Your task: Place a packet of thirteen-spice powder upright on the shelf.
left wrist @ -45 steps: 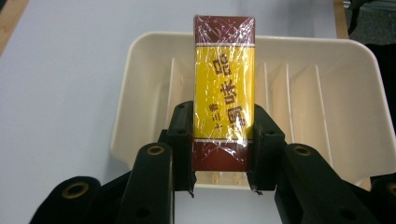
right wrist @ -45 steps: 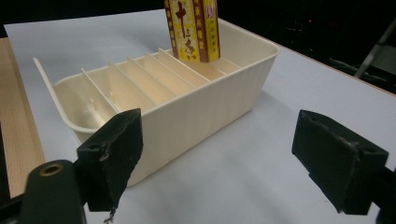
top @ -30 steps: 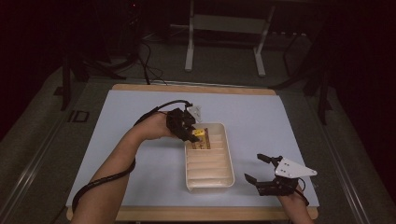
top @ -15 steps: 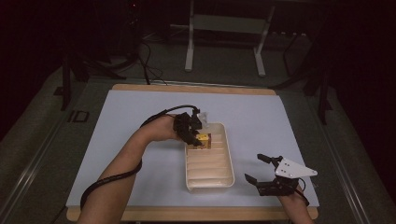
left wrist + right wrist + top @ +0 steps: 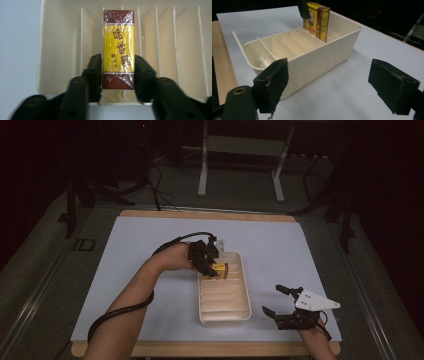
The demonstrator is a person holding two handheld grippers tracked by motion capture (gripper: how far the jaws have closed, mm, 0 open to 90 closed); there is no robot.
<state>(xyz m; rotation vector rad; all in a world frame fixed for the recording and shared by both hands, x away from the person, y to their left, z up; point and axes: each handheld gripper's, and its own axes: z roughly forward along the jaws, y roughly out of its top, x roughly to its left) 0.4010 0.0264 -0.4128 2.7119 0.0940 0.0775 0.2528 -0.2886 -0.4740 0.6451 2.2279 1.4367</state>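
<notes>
A yellow and dark red wrapped box point(image 5: 119, 50) stands upright in a slot at the far end of the cream slotted tray point(image 5: 57, 50). My left gripper point(image 5: 118, 72) straddles the box, its pads lying against the two narrow sides. Its jaws have just been opening, with the box between them. From the high view, the left gripper point(image 5: 215, 269) hovers over the tray's point(image 5: 225, 320) far left corner, above the box point(image 5: 220, 267). My right gripper point(image 5: 271, 299) rests open on the table right of the tray, holding nothing. In the right gripper view, its jaws point(image 5: 337, 72) face the tray wall point(image 5: 319, 62) and the box point(image 5: 317, 18).
A pale blue mat point(image 5: 310, 255) covers the wooden table point(image 5: 210, 349). The tray's other slots point(image 5: 224, 300) hold nothing. Metal stand legs point(image 5: 202, 165) and cables point(image 5: 160, 185) lie on the dark floor beyond the table.
My left hand has shifted a little to the right, carrying the box over the tray's far end and down into a slot. The right gripper has stayed put.
</notes>
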